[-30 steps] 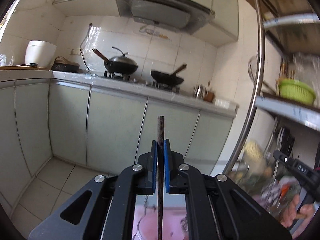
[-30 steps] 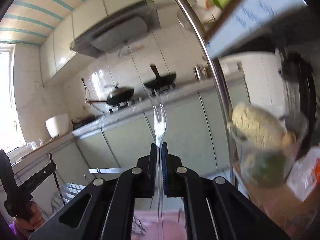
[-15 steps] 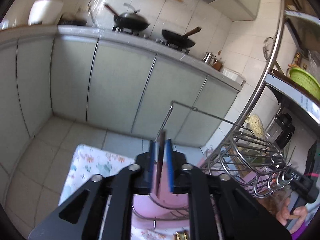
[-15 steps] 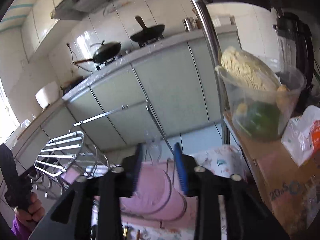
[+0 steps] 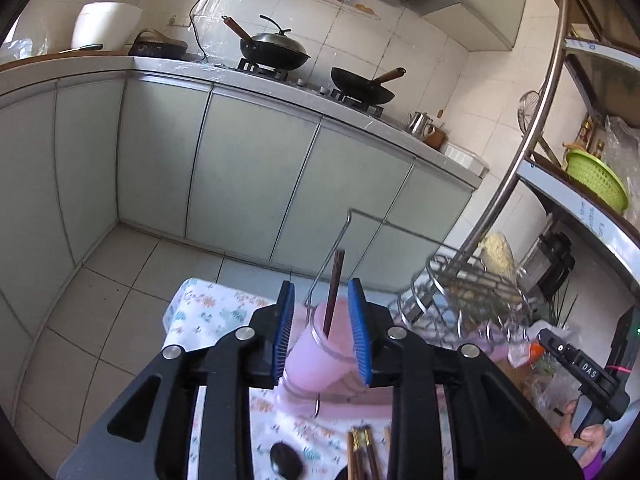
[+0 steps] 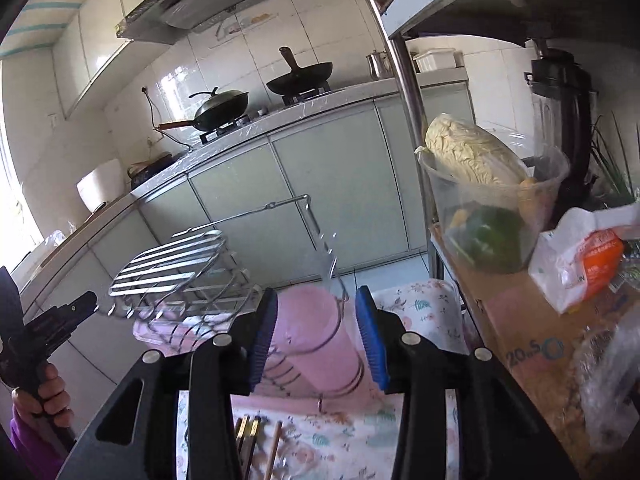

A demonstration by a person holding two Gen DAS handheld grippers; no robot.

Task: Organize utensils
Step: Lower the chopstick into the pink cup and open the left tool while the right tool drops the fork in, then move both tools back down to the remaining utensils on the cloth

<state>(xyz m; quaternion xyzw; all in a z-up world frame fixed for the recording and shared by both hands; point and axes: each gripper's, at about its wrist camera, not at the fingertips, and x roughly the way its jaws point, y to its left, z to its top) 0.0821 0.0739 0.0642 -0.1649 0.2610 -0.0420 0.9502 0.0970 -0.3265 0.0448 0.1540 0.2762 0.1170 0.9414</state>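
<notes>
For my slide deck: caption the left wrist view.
Left gripper, jaws opening, releases a dark chopstick standing in the pink utensil cup on the floral tablecloth.

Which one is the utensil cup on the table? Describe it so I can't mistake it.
Find the table with the floral cloth, in front of the pale green cabinets. At its far end stands a wire rack; the pink cup sits in a wire ring beside it. It is the only pink cup there, and a dark chopstick stands upright in it.
</notes>
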